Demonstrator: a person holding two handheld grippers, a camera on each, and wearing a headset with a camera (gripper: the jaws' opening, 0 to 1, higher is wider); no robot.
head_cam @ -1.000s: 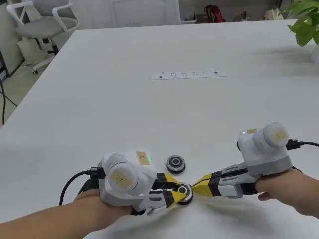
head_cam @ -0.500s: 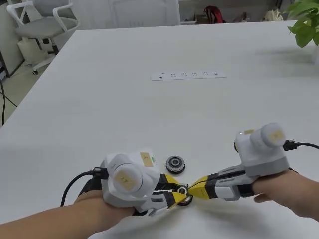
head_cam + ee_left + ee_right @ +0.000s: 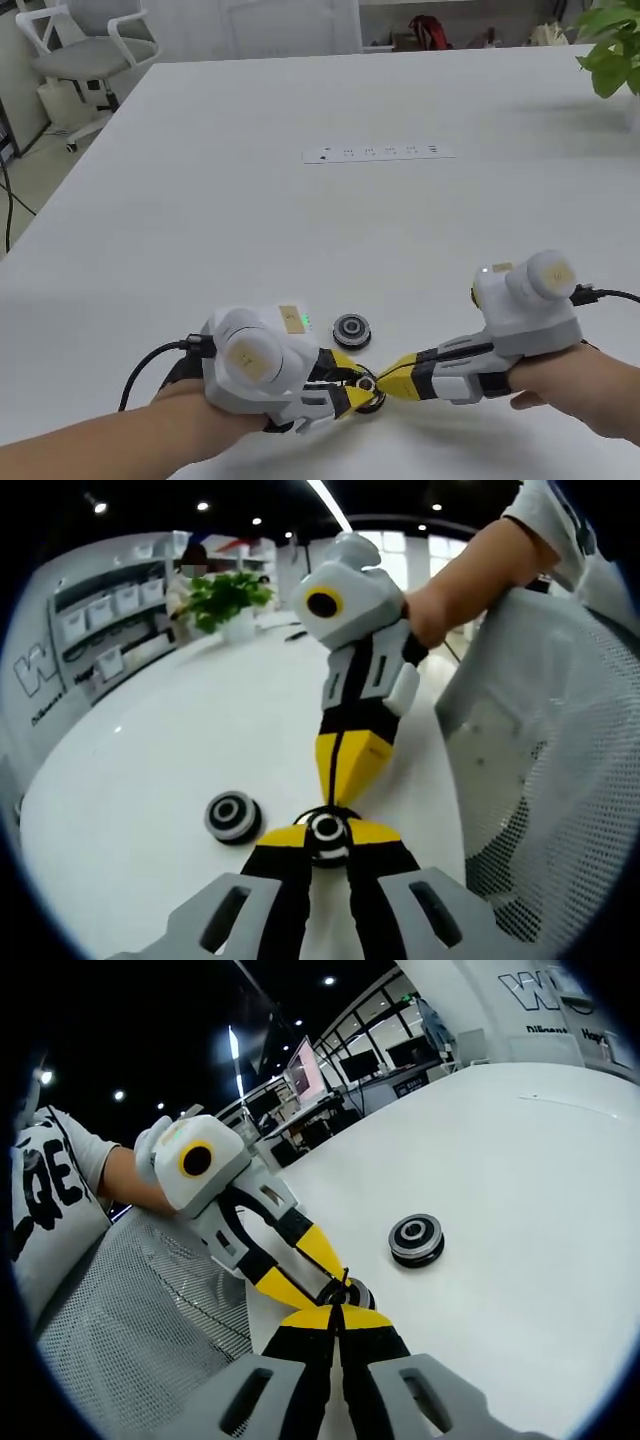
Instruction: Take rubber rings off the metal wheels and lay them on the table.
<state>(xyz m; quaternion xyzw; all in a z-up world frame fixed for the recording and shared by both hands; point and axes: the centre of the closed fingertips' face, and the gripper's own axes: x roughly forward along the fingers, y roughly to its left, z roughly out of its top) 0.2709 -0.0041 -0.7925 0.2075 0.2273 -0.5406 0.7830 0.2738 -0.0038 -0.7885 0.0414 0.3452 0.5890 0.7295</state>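
Yellow-and-black left tongs sit nearest the person, low over the white counter. They are clamped across a small metal wheel, with one yellow tip on either side of it in the left gripper view. The right tongs meet them from the opposite side. Their tips are pressed together on the edge of the wheel's black rubber ring, which shows as a thin dark strip between them in the right gripper view. Each housing carries a tan sticker whose print is too small to read.

A grey mesh chair back stands just behind the hands. The person's white shirt bears large black letters, "QE", cut off at the edge.

Just beyond the tongs a second wheel lies flat on the counter with its black ring on, apart from both tongs. Farther out, a white power strip lies across the middle of the counter.

A leafy green plant is at the far right corner, and a white office chair stands past the far left edge. The far wall lettering starts with a big "W"; the smaller line beneath is unreadable.
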